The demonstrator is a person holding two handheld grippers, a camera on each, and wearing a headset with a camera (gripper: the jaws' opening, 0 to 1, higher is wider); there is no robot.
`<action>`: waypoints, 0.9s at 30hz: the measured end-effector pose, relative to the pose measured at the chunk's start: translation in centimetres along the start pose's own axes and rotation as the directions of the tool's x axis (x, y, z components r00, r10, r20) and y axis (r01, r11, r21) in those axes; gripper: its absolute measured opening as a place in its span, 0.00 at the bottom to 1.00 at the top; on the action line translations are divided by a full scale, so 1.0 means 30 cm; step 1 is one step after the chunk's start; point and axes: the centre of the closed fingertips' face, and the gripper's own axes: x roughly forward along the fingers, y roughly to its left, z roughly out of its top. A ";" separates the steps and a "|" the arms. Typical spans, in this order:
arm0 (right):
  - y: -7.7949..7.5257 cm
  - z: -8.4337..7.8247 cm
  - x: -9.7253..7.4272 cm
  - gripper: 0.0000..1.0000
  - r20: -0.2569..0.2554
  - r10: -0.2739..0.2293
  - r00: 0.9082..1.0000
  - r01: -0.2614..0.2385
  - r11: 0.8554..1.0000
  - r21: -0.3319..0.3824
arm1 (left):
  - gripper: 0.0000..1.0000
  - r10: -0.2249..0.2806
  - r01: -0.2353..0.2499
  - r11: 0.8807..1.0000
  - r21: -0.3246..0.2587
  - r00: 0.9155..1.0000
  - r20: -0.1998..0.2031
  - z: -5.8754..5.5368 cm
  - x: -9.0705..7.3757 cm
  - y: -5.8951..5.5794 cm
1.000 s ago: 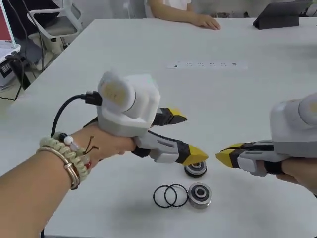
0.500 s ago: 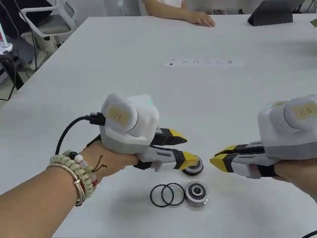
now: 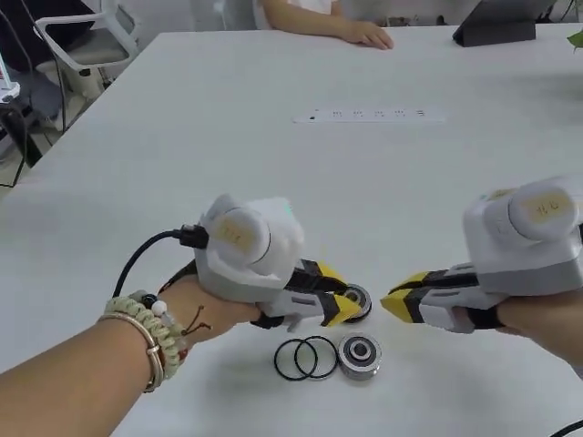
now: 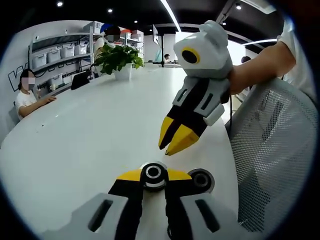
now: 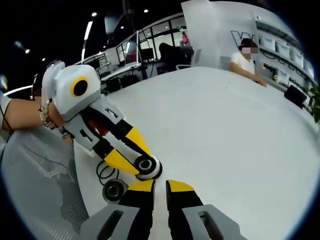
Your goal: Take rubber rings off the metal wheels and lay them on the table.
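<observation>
Setting: a wide white bench [image 3: 228,137] in an open office. A swivel chair [image 3: 86,41] stands beyond its 10 o'clock edge, and a seated person's hand [image 3: 364,35] rests at the 12 o'clock edge.

Writing: wall lettering beginning with "W" [image 5: 239,36] is cut off and cannot be read in full. The marks on the white power strip [image 3: 369,116] are too small to read.

Room: the bench is bare from the claws out to the strip at 12 o'clock. The near edge lies close at 6 o'clock. A potted plant [image 4: 117,57] sits far down the bench.

Items:
- Left claw [image 3: 351,305]: clamped on a metal wheel [image 3: 357,299] held between its yellow tips. Whether that wheel carries a ring cannot be told.
- Right claw [image 3: 393,305]: at 3 o'clock of the held wheel, near it but apart. Its jaws are a narrow slit apart and empty.
- Second wheel [image 3: 359,353]: lies flat at 6 o'clock of the held one, with a silver rim and a dark hub.
- Two black rubber rings [image 3: 307,358]: thin, overlapping and flat on the bench, at 9 o'clock of the second wheel, just beside it.
- Beaded bracelets [image 3: 150,323] on the left wrist.
</observation>
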 end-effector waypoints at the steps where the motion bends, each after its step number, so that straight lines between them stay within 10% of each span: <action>1: 0.002 -0.002 0.001 0.06 -0.002 0.001 1.000 -0.001 1.000 -0.001 | 0.09 0.001 -0.001 1.000 -0.012 1.000 0.000 -0.002 -0.001 0.001; 27: 0.056 -0.028 0.048 0.21 -0.011 0.038 0.999 -0.039 0.998 -0.053 | 0.07 -0.015 0.014 0.999 0.035 1.000 0.006 0.000 0.009 -0.016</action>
